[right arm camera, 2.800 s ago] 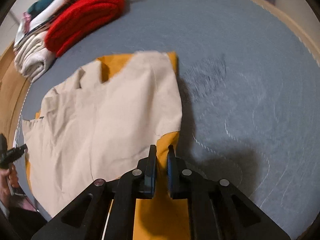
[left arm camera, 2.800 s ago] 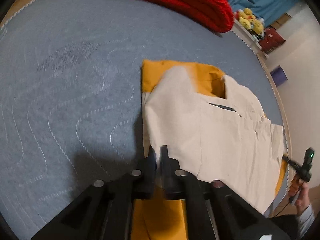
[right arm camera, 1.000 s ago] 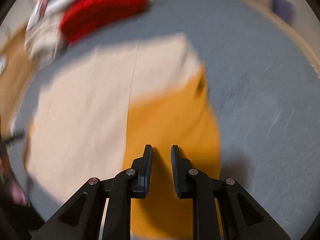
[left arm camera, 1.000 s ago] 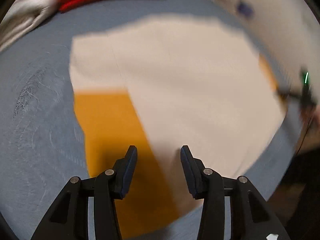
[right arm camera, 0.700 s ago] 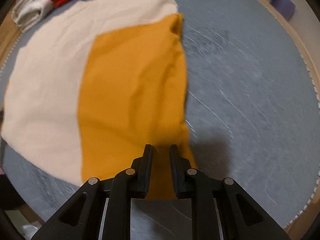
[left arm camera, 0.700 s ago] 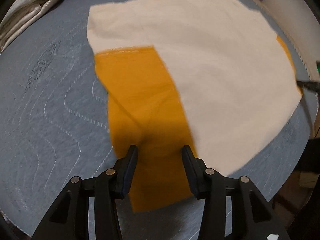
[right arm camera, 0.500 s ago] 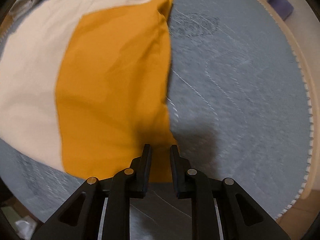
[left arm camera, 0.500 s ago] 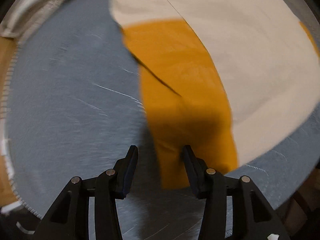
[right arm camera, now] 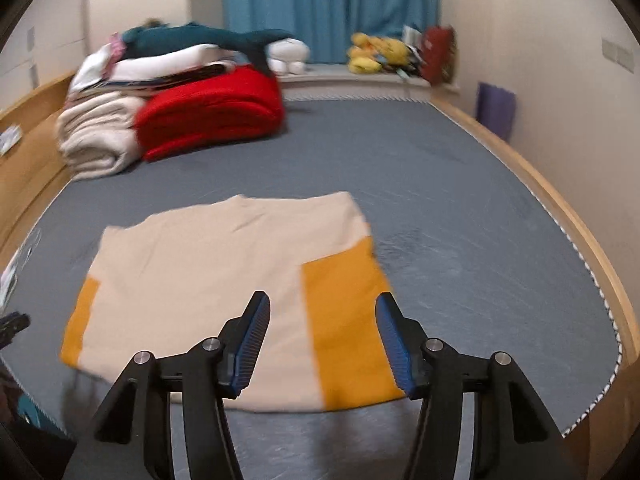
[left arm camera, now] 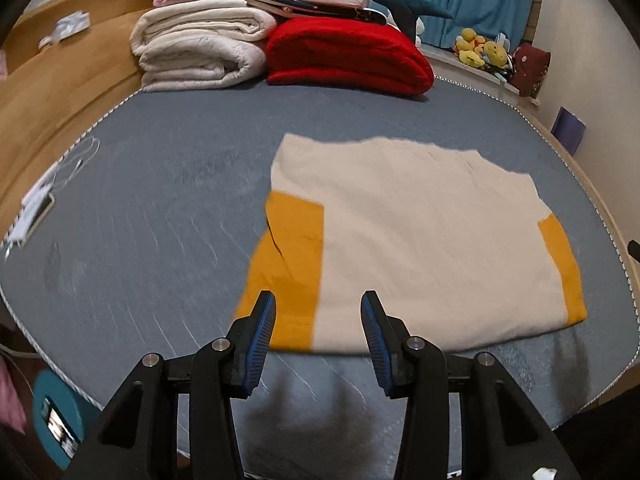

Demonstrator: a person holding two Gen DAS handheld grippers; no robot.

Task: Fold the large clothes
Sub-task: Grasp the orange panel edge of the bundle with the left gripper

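Note:
A cream garment with orange side panels point(left arm camera: 404, 240) lies folded flat on the grey mattress point(left arm camera: 160, 200). In the right wrist view the same garment point(right arm camera: 224, 280) spreads out below and ahead. My left gripper point(left arm camera: 318, 320) hangs above the garment's near edge, open, with nothing between its fingers. My right gripper point(right arm camera: 322, 332) is raised over the near orange panel; its jaws are opening and hold nothing.
Folded cream blankets point(left arm camera: 200, 52) and a red blanket point(left arm camera: 348, 56) are stacked at the far end of the mattress. A wooden bed frame point(left arm camera: 52, 92) runs along the left. A phone and cable point(left arm camera: 36, 208) lie at the left edge. Plush toys point(right arm camera: 376, 56) sit by the blue curtain.
Both grippers have lifted up and back from the garment, so the whole bed is now in view. The right gripper's jaws went from nearly shut to wide apart. The garment stays flat.

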